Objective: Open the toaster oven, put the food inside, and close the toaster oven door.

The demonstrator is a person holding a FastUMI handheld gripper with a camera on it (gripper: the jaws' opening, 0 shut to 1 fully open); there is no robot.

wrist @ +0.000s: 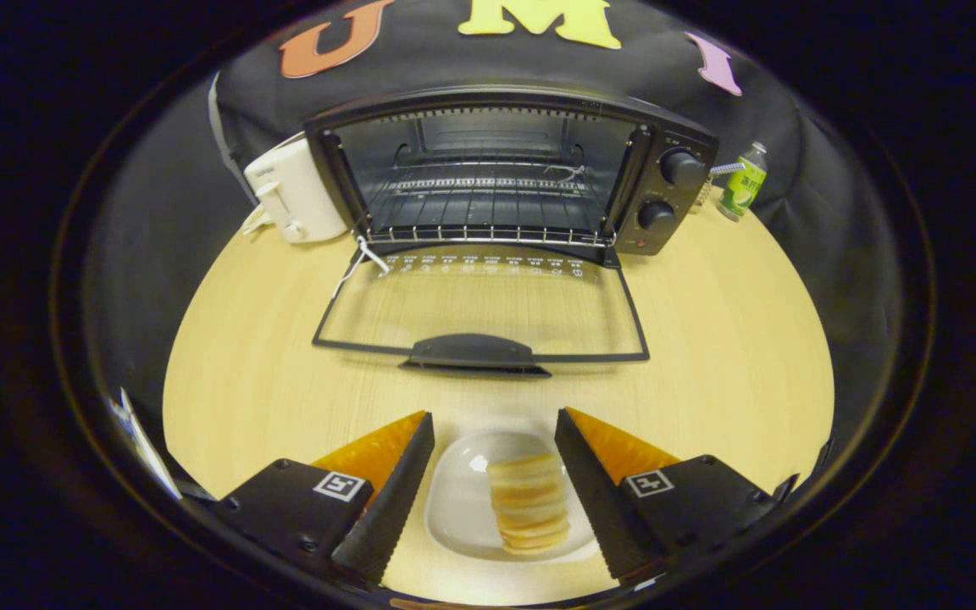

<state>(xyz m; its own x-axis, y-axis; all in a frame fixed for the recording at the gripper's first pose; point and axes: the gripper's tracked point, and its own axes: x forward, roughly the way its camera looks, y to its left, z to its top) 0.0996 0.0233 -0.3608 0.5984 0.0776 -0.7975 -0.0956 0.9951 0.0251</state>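
Observation:
A black toaster oven [505, 169] stands at the back of the round wooden table, its glass door [488, 309] folded down flat toward me with the handle [475, 352] at the near edge. A wire rack [488, 230] sits inside the bare cavity. A stack of tan pancake-like food [529, 502] rests on a white plate [463, 508] close below me. My gripper [495, 432] is open, hovering over the plate with the food between the two fingers, nearer the right one, neither finger touching it.
A white toaster [293, 196] stands left of the oven with its cord trailing by the door hinge. A green-labelled bottle [742, 182] stands at the oven's right. Two control knobs [681, 168] are on the oven's right panel. Bare table lies either side of the door.

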